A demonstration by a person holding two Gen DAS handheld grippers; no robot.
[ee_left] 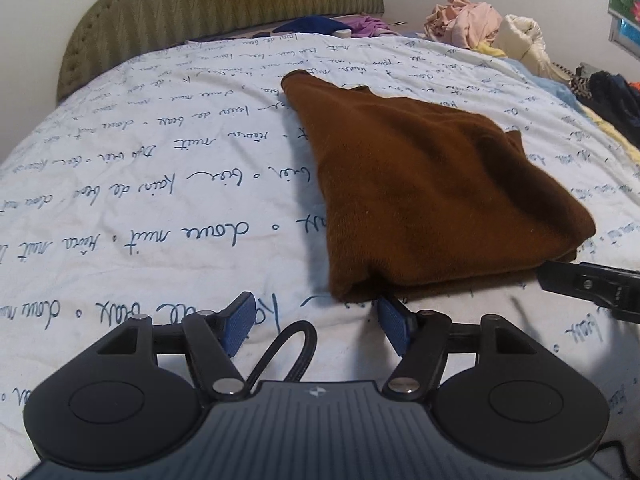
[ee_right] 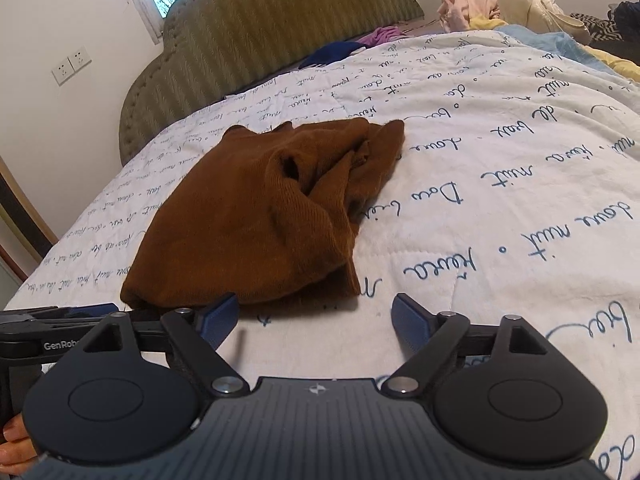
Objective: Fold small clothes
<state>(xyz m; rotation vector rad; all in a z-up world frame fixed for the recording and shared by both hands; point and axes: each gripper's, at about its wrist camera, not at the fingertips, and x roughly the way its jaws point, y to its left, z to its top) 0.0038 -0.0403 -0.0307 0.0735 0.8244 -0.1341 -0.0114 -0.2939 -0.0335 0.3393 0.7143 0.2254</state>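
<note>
On our bed (ee_left: 160, 208) the brown garment (ee_left: 420, 184) lies folded — both grippers, left (ee_left: 316, 322) and right (ee_right: 316, 320), spread-fingered, empty; we'd next smooth its bunched far end.

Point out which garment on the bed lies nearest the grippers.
The brown garment, spread alone on the bedspread just ahead of both open grippers, left and right. The pink and cream heap and the blue and purple clothes sit far off by the headboard.

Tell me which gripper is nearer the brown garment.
Left, narrowly. The left gripper has one pad at the brown garment's near edge. The right gripper sits just short of that edge, open, nothing between its pads.
</note>
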